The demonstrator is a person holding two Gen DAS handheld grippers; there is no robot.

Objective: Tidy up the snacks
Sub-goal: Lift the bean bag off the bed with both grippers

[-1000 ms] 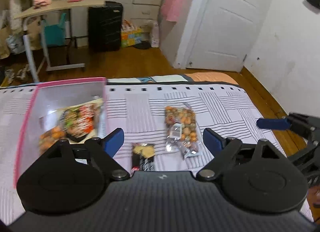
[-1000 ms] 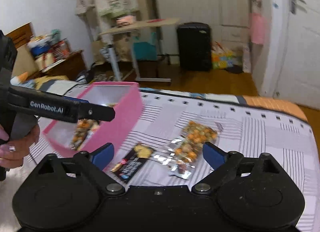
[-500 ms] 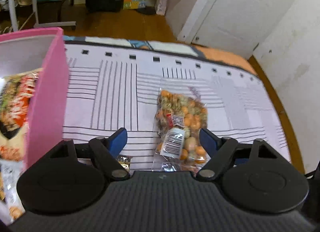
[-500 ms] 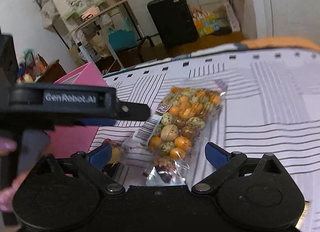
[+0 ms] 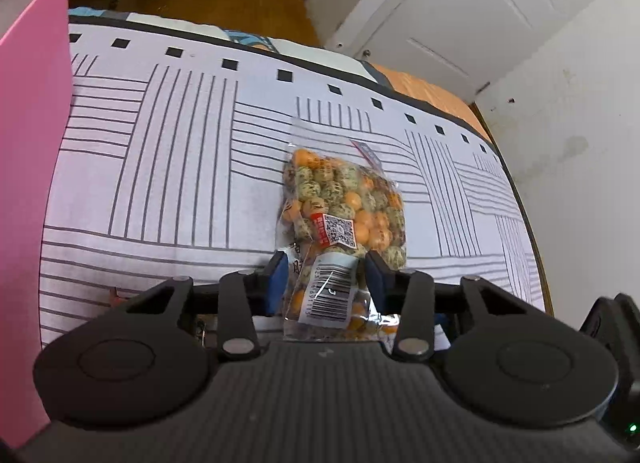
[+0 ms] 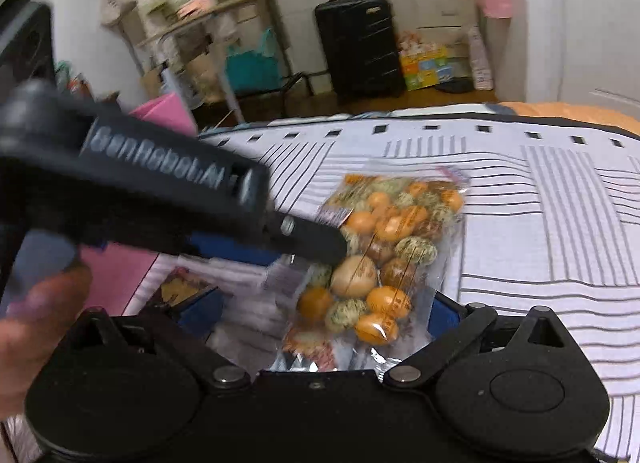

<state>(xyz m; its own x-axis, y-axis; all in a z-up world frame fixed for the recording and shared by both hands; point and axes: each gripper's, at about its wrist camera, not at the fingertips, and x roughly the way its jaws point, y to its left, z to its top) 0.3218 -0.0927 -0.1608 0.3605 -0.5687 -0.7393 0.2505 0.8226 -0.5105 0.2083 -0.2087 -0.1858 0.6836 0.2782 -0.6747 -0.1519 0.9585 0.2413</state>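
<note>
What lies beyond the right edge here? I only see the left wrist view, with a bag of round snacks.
Observer: The right tool is there, open, with the near end of that snack bag between its fingers.
Operator: Any other snacks lying loose?
Observer: Yes, a dark packet lies on the striped cover beside the pink box.
Operator: Is a person there?
Observer: A hand shows at the right wrist view's lower left edge.

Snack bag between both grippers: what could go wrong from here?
1. The left gripper, whose fingers have just been closing, pinches only the near end of the snack bag; the loose film may slip or tear.
2. The right gripper straddles the same end, so the fingers could collide.
</note>
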